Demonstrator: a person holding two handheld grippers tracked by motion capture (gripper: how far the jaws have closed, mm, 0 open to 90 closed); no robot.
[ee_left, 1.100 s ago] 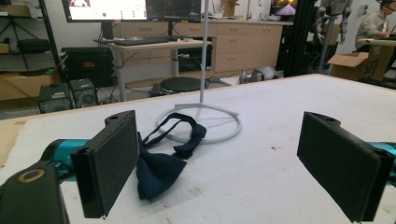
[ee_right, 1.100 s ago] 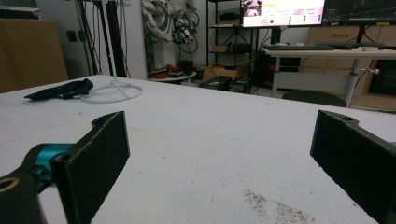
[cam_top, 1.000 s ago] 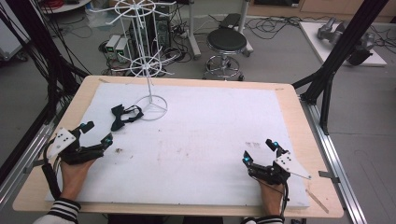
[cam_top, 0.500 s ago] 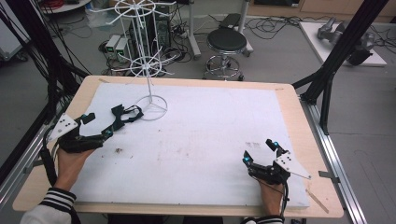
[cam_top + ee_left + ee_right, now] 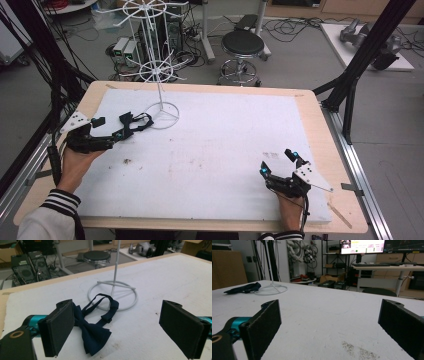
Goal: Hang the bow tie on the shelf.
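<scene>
One bow tie (image 5: 92, 333) on the worktop (image 5: 310, 107), navy, lying flat just beside the ring base of the white wire rack (image 5: 159, 75); its strap loops over the ring's near edge. One rack, two tiers of hooks, all bare. No containers here. Left tool (image 5: 111, 131) sits near the bow tie, on the side away from the rack, jaws wide apart, the tie low between them, nothing clamped. Right tool (image 5: 280, 162) well apart from the rack, at the near right of the worktop, jaws apart too, holding nothing.
</scene>
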